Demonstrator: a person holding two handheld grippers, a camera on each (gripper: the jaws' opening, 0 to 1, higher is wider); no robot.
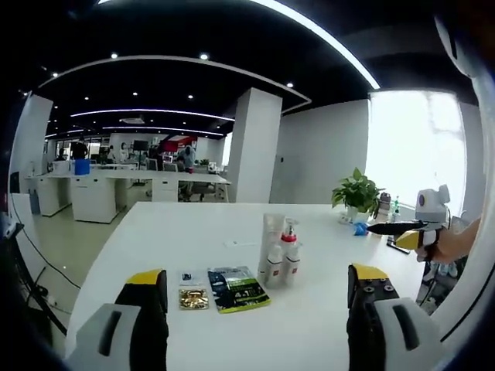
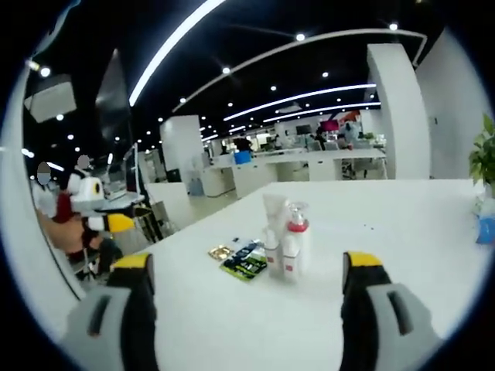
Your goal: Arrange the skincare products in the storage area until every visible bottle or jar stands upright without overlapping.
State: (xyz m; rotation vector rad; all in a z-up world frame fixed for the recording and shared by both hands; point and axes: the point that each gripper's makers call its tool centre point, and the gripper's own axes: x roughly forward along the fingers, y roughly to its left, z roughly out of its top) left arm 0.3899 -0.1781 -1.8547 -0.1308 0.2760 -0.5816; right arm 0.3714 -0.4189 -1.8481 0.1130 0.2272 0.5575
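three bottles [image 1: 280, 253], one tube [image 1: 271, 232], three sachets [image 1: 237, 289]

Bottles [image 1: 280, 255] stand clustered on the white table [image 1: 325, 325]; sachets [image 1: 224, 290] lie beside them.

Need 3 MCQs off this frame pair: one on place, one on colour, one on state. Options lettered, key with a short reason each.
1. Where does the green sachet lie in the left gripper view?
A. left of the bottle cluster
B. on top of the bottles
C. under the potted plant

2. What colour is the collar of the pump bottle?
A. blue
B. red
C. black

3. How do the bottles stand?
A. all lying flat
B. upright, bunched close together
C. stacked on one another

Key: 1 A, the sachet lies flat on the white table beside the gold packet. 2 B, a red band sits under the pump. 3 B, they stand upright in a tight group in both views.
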